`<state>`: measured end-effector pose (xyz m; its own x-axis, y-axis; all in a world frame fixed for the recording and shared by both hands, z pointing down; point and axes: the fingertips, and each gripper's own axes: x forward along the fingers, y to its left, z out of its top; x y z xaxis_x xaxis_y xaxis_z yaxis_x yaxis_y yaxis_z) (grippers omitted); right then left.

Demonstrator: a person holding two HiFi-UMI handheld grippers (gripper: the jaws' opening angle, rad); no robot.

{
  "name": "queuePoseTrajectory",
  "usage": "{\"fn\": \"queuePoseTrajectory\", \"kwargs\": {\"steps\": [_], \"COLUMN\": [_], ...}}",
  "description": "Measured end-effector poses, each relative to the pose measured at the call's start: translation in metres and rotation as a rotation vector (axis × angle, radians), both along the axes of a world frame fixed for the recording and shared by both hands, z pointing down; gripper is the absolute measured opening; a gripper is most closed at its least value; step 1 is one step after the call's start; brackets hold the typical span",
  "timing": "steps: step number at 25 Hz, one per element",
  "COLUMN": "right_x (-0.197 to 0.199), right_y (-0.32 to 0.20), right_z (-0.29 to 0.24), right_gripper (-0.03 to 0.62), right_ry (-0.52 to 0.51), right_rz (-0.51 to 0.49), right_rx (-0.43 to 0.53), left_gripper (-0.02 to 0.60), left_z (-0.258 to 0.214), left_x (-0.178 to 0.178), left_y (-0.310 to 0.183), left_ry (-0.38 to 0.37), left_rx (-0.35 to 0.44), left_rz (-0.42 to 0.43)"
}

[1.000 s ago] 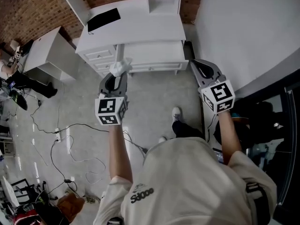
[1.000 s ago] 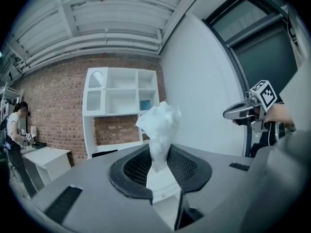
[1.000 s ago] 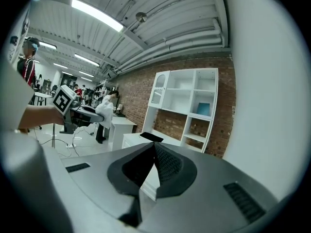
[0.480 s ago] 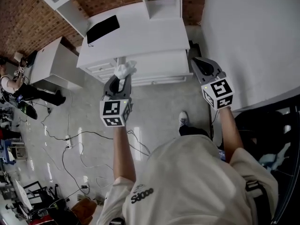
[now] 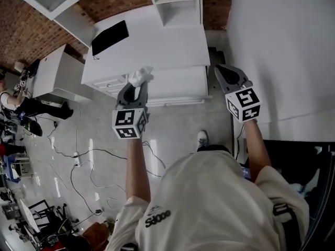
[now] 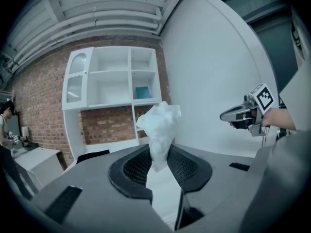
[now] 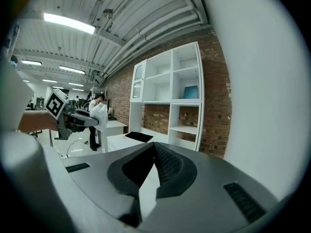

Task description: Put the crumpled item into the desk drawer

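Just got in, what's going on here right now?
A person stands facing a white desk with a gripper in each hand. The left gripper is clamped on a crumpled white item, held in the air in front of the desk. The right gripper is shut and empty, off to the side. Neither gripper touches the desk, so the item has not yet been put away.

Quantity: two grippers (left gripper [image 5: 137, 86], right gripper [image 5: 220, 70]), one crumpled item [image 5: 140, 76], one surface [image 5: 162, 38], one black mat [image 5: 110, 37], one shelf unit [image 5: 175, 4].
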<state>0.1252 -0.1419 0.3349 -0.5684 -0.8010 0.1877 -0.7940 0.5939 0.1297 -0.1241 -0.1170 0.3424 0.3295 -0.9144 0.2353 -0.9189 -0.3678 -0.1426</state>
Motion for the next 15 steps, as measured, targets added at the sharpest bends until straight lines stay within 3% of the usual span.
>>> {"fn": "queuePoseTrajectory", "kwargs": {"steps": [5, 15], "right_x": [0.01, -0.009], "right_y": [-0.04, -0.104], "right_z": [0.007, 0.053], "right_gripper": [0.005, 0.005], "right_ry": [-0.006, 0.013], "right_rz": [-0.025, -0.023], "right_rx": [-0.023, -0.146], "left_gripper": [0.107, 0.107], "left_z": [0.008, 0.092], "left_x": [0.009, 0.011], "left_y": [-0.046, -0.129], "left_ry": [0.062, 0.108], "left_rx": [-0.044, -0.31], "left_rz": [-0.057, -0.044]}}
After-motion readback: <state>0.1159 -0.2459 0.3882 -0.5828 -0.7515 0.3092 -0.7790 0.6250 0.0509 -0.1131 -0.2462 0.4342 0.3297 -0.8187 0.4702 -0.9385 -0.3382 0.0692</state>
